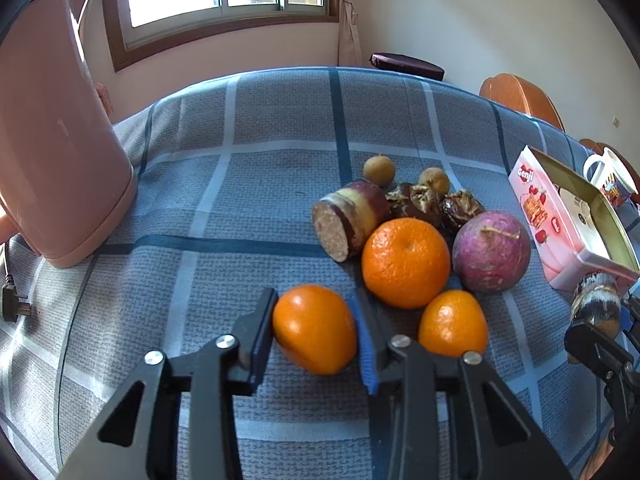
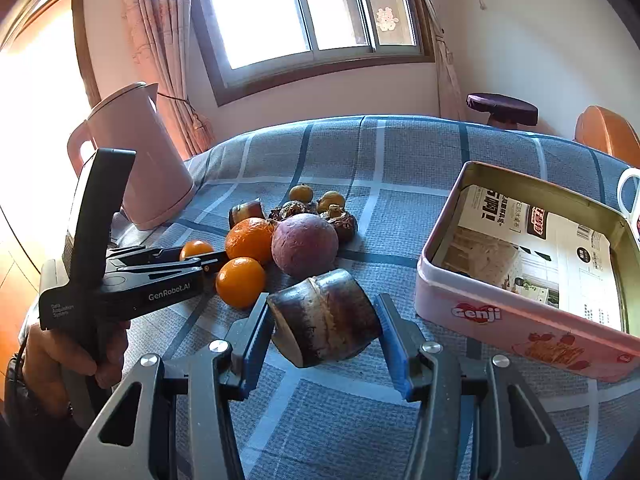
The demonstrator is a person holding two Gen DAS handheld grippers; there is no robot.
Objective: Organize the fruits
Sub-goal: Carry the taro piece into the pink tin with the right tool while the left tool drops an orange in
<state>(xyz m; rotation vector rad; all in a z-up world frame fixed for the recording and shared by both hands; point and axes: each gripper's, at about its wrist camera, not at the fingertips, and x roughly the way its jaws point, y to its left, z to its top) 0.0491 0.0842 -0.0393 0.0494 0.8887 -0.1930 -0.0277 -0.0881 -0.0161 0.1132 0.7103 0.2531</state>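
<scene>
My left gripper has a small orange between its blue pads, both touching it as it rests on the checked cloth. A large orange, another small orange, a purple round fruit, a cut sugarcane piece, two longans and dark dried fruits cluster just beyond. My right gripper is shut on a second sugarcane piece, left of the open pink tin box. The box holds only a printed paper.
A pink kettle stands at the table's left, its plug lying near the edge. A white mug sits behind the tin. A person's hand holds the left gripper's handle. Orange chairs and a dark stool stand past the far edge.
</scene>
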